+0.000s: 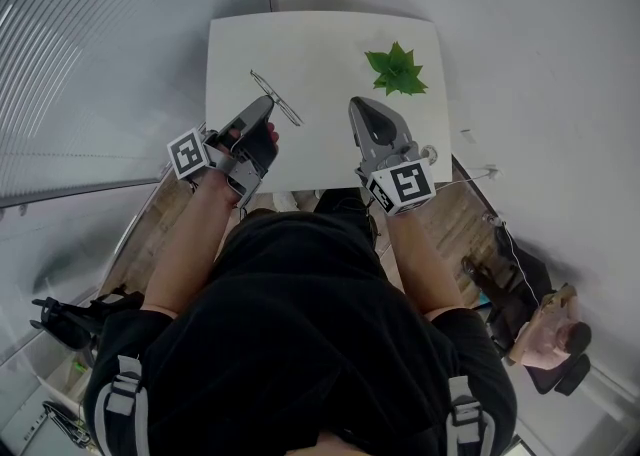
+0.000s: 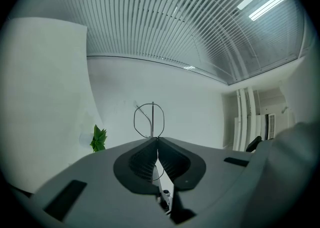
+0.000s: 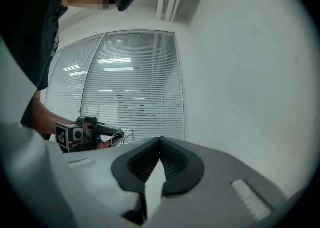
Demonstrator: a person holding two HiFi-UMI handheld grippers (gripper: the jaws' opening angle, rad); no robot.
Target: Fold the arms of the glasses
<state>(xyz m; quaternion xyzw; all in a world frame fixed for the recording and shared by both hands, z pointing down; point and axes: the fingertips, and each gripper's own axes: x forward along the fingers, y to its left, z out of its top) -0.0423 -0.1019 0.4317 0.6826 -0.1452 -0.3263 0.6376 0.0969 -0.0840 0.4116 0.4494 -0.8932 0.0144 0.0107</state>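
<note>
Left claw is clamped on the glasses: jaws nearly together, thin wire frame pinched at the tips. The rest of the frame sticks out just past the tips, with one lens ring standing upright in front of them. We see it over the white table but can't tell if it touches. Right claw has its jaws fully together with nothing between them, and sits off to the right, apart from the glasses. A green leaf lies just ahead of its tips.
</note>
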